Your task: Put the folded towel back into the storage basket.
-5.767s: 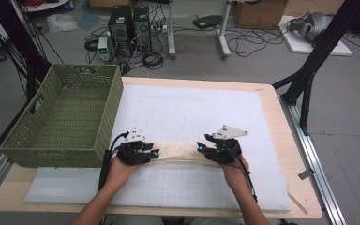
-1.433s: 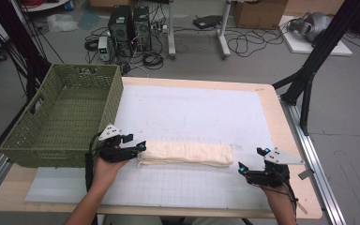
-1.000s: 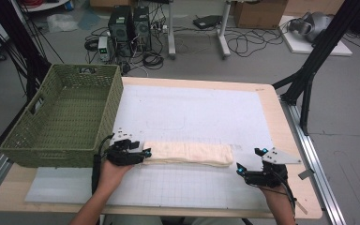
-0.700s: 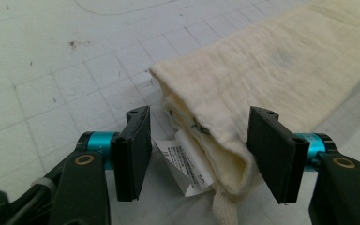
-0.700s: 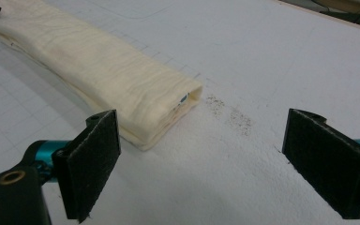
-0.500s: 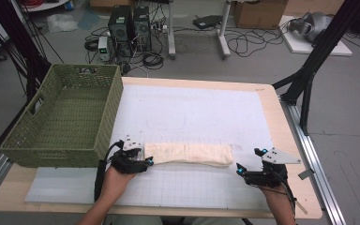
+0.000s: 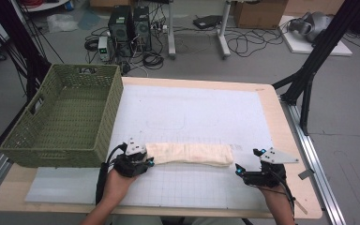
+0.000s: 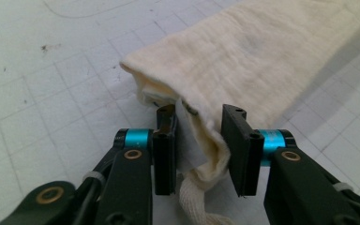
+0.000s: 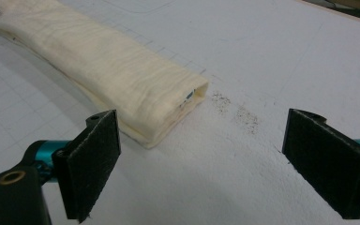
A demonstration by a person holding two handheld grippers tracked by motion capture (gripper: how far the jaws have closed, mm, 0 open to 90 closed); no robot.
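So far the cream cloth folded into a long narrow band lies across the near middle of the white gridded mat, and the green woven basket at the far left holds nothing. The left gripper, its jaws just closing, pinches the band's left end; the right gripper waits wide apart near the right end. Folding further or basketing seems left.

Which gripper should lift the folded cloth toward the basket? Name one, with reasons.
Left. The left gripper, its jaws just closing, already straddles the folded cloth's end beside the green basket. The right gripper stands open, short of the cloth.
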